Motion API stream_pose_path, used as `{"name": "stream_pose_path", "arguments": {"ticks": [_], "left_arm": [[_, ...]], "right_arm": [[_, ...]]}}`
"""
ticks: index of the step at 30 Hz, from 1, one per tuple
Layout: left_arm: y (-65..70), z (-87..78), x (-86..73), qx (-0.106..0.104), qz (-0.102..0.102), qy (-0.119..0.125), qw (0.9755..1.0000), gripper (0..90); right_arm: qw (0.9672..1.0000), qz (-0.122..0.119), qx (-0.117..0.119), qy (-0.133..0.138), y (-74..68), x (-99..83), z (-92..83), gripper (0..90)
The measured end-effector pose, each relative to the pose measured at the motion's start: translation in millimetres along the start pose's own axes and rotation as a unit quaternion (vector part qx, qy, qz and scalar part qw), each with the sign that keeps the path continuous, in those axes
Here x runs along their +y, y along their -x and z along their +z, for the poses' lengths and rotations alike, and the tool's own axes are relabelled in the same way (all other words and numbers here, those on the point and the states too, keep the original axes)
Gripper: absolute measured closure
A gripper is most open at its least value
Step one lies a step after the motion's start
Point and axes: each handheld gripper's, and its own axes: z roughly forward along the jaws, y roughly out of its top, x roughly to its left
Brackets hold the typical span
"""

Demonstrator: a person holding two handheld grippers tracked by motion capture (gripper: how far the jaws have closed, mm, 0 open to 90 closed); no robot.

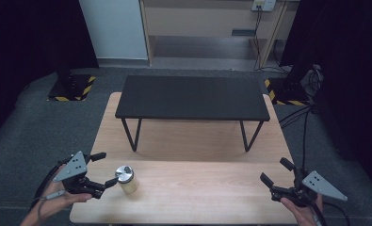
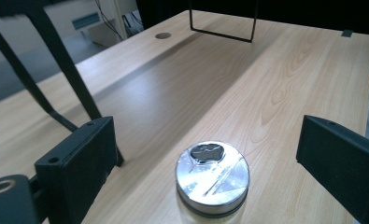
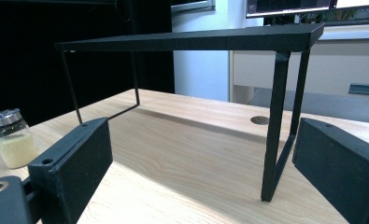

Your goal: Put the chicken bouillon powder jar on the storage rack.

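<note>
Near edge of the tabletop (image 1: 198, 188): left hand-held gripper (image 1: 109, 168) spread wide, its jaws flanking, not touching, a small glass jar (image 1: 126, 179) (metal lid, pale yellow contents). Right hand-held gripper (image 1: 276, 172) also wide, holding nothing. Beyond stood a black shelf (image 1: 193, 97) on thin legs.

My left gripper (image 2: 205, 158) is hanging low over the wooden table (image 2: 266, 70), its two black jaws standing wide apart at eight and four o'clock. Between them, at six o'clock, a glass jar (image 2: 212, 184) with a shiny metal lid (image 2: 212, 170) is sitting upright, touching neither jaw. Black stand legs (image 2: 63, 70) are slanting down at ten o'clock, another leg frame (image 2: 222, 28) is standing at twelve, and a round hole (image 2: 163, 35) is showing at eleven.
</note>
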Motion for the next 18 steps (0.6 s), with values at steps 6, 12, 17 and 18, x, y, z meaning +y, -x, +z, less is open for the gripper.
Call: {"name": "stream_pose_path", "arguments": {"ticks": [6,12,17,18], "left_arm": [[-1.4,21.3,-18.4,-0.007,-0.013,0.011,0.9998,5.4],[-1.0,40.5,-32.1,-0.013,-0.009,0.001,0.9999,6.1],[-2.1,54.4,-39.8,-0.02,-0.01,-0.002,0.9997,7.0],[-1.7,56.6,-41.3,-0.02,-0.009,-0.003,0.9998,8.0]], "right_arm": [[1.0,0.0,-0.001,-0.001,-0.2,0.0,0.0,4.8],[1.0,0.0,-0.002,-0.002,0.1,-0.5,0.1,4.8],[1.0,-0.001,-0.002,-0.007,-0.1,-0.4,0.9,4.8],[1.0,-0.001,-0.002,-0.006,-0.2,-0.4,0.8,4.8]]}}
